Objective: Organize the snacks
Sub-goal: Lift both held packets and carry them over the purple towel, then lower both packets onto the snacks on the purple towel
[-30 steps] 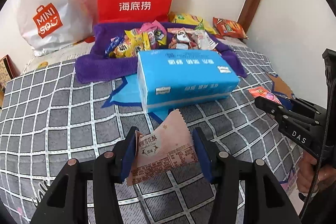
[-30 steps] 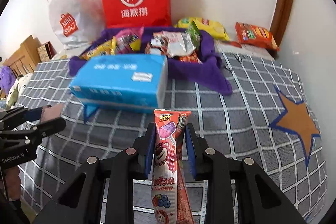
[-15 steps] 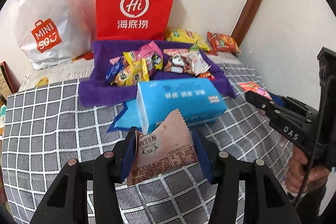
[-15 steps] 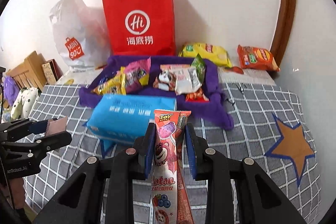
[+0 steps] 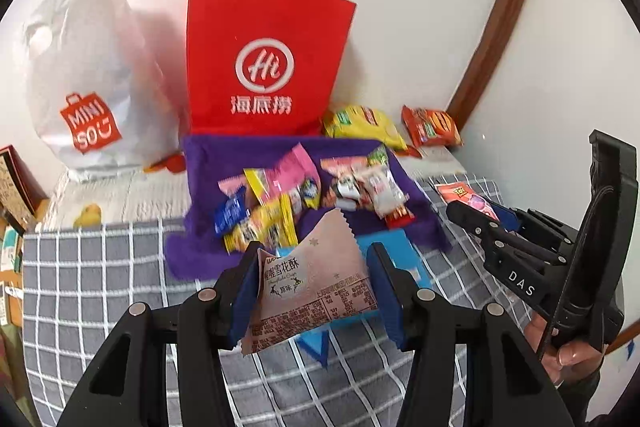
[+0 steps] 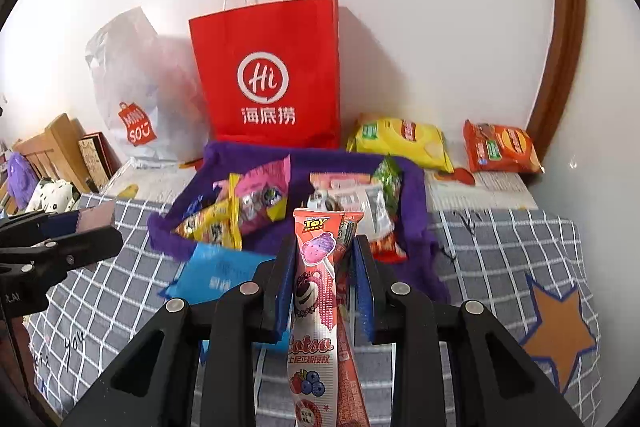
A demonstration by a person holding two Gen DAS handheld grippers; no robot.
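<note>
My left gripper (image 5: 316,267) is shut on a pale pink pastry packet (image 5: 312,287) and holds it in the air above the bed. My right gripper (image 6: 324,267) is shut on a long pink Lotso snack packet (image 6: 316,291), also lifted. Each gripper shows in the other's view: the right gripper (image 5: 476,215) at the right edge, the left gripper (image 6: 96,227) at the left edge. A purple cloth (image 6: 412,183) ahead carries a pile of several snack packets (image 5: 276,195). A blue tissue pack (image 6: 224,271) lies in front of the cloth, partly hidden by my grippers.
A red paper bag (image 5: 268,67) and a white Miniso plastic bag (image 5: 88,87) stand against the wall behind the cloth. A yellow chip bag (image 6: 400,139) and an orange snack bag (image 6: 500,147) lie at the back right. The grey checked bedspread (image 6: 500,251) surrounds everything.
Both grippers have risen and pulled back with their packets still gripped. The tissue pack and cloth now appear lower and farther away, and the red bag's handles have come into view.
</note>
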